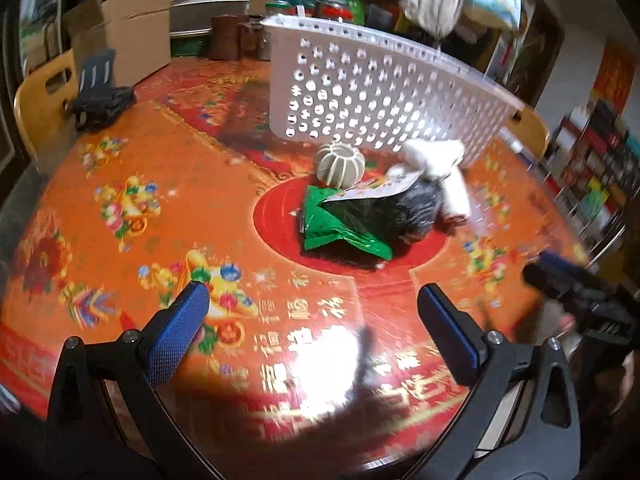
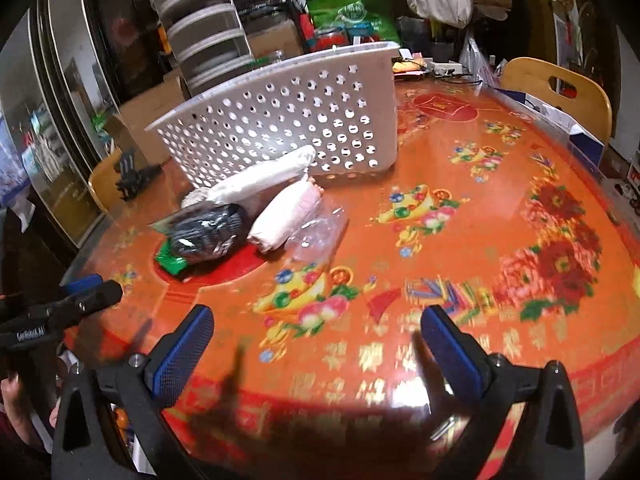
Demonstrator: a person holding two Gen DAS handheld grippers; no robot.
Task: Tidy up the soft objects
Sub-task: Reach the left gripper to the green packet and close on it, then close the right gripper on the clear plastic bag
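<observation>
Both the left tongs [image 1: 314, 326] and the right tongs [image 2: 316, 344] are held wide open, empty, above the orange floral counter [image 2: 460, 240]. Ahead, soft bundles [image 2: 248, 212] are piled against the white perforated plastic basket [image 2: 280, 120]; motion blur obscures detail.

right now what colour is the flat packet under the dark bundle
Green packet, clearest in the left wrist view, beneath the dark bundle.

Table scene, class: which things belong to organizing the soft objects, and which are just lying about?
Belongs to the job:
white basket
dark knitted item
pink roll
white roll
green packet
ribbed pumpkin-shaped piece

Just lying about:
black stand
cardboard boxes
wooden chair
</observation>
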